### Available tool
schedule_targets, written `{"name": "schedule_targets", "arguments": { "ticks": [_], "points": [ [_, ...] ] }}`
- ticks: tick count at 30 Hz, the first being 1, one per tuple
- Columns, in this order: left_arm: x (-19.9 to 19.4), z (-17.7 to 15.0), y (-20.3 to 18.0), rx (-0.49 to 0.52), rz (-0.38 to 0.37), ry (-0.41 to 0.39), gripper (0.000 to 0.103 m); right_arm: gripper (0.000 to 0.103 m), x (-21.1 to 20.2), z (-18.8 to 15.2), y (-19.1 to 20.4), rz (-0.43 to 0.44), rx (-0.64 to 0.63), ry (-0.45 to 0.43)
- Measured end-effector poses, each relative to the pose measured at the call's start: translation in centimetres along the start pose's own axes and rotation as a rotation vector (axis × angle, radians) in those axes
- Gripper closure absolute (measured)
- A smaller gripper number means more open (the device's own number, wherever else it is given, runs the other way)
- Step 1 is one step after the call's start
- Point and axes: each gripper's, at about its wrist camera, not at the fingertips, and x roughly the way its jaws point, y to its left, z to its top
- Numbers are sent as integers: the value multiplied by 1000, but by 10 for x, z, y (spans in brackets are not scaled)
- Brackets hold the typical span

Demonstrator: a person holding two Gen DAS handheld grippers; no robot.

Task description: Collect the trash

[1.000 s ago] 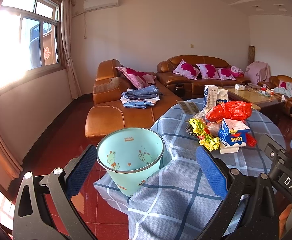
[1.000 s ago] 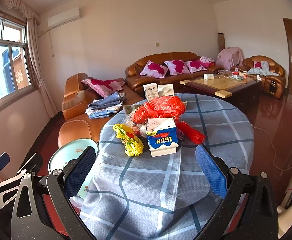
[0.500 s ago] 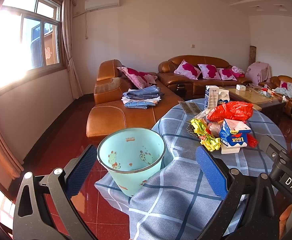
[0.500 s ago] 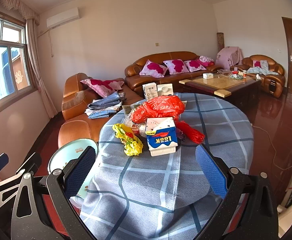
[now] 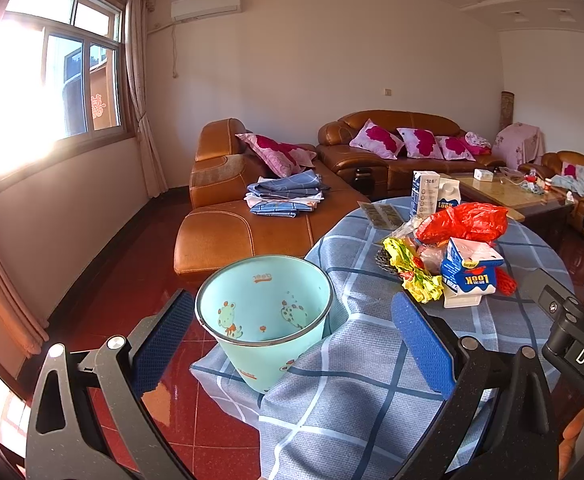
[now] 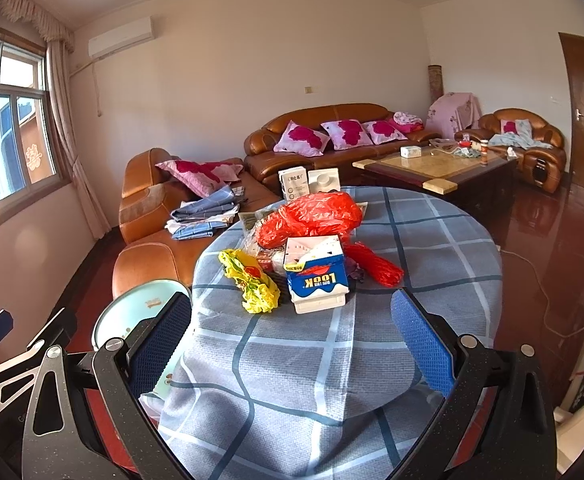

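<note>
1. The left gripper is held with its blue-padded fingers spread wide; nothing is gripped between them. It is positioned above the near edge of the round table, with the bin seen in the gap.
2. The right gripper is likewise spread wide and empty, its fingers raised over the near part of the checked tablecloth.
3. Part of the right gripper's frame is seen at the right edge of the left wrist view, and the left gripper's frame at the lower left of the right wrist view; the two are held side by side.
4. A pale green bin with cartoon prints stands on the red floor, touching the hanging tablecloth at the table's left side. Its inside appears empty, though the bottom is not fully seen.
5. The trash is heaped near the middle of the table: a crumpled yellow wrapper, a blue and white carton printed "LOOK" upside down, a red plastic bag behind it, and a red mesh piece to its right.
6. Two upright milk cartons stand at the table's far edge, behind the heap.
7. Beyond the table, brown leather sofas carry pink cushions and folded clothes; a coffee table stands to the right.
</note>
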Motion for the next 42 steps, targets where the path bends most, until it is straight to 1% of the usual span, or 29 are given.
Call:
{"name": "schedule_targets", "arguments": {
  "ticks": [20,25,28,29,31,34,35,36,37,38,41,42],
  "points": [
    [2,-1,1,-2,1,10,6,5,1,-1,-4,-12,10,-2],
    [11,-6,0,-3,-13,33,6,5,10,-4,-10,-28,16,5],
    [23,-12,-1,1,-28,73,6,5,19,-8,-16,-48,12,13],
    [30,-15,-2,-2,-44,94,6,5,23,-10,-19,-56,13,16],
    [42,-21,-3,-7,-60,128,6,5,35,-15,-29,-87,14,29],
    [62,-34,-6,-3,-59,179,6,6,51,-19,-46,-113,36,46],
    [70,-39,-7,0,-60,200,6,6,55,-20,-51,-112,42,48],
    [77,-43,-8,1,-67,216,6,9,62,-21,-56,-106,45,54],
    [81,-45,-9,1,-74,228,6,19,69,-22,-59,-92,42,61],
    [89,-49,-10,-1,-86,245,6,23,77,-22,-60,-74,35,71],
    [102,-50,-13,1,-106,257,6,24,99,-20,-59,-36,26,103],
    [108,-49,-15,6,-107,256,6,22,109,-18,-58,-24,31,113]
  ]
}}
